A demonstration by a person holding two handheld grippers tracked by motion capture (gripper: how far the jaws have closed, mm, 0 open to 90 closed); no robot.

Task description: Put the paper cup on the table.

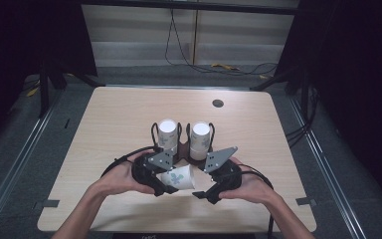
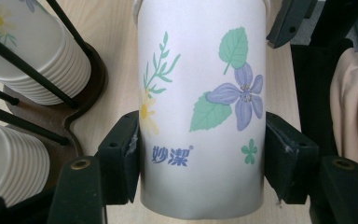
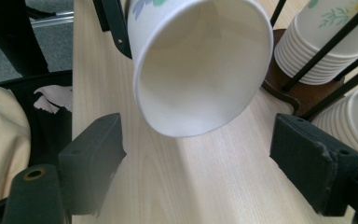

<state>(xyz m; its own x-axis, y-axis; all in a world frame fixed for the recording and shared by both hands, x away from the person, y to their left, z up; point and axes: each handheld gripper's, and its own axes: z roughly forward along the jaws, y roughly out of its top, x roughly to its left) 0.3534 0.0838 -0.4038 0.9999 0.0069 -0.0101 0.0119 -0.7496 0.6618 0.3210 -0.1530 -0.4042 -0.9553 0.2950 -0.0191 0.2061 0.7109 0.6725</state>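
Note:
A white paper cup (image 1: 180, 178) printed with flowers and leaves lies tilted over the table's near middle, its mouth turned toward my right hand. My left gripper (image 2: 200, 158) is shut on the cup (image 2: 203, 107), with a black pad pressed on either side of its lower wall. My right gripper (image 3: 205, 144) is open. The cup's open mouth (image 3: 200, 70) hangs just ahead of and between its wide-set pads, touching neither. In the high view the left gripper (image 1: 169, 181) and right gripper (image 1: 203, 188) face each other across the cup.
Just behind the grippers, two stacks of upturned paper cups (image 1: 168, 132) (image 1: 199, 134) stand in a black wire rack on a brown base (image 2: 74, 116). A dark round hole (image 1: 218, 103) marks the far tabletop. Cables lie on the floor beyond the table.

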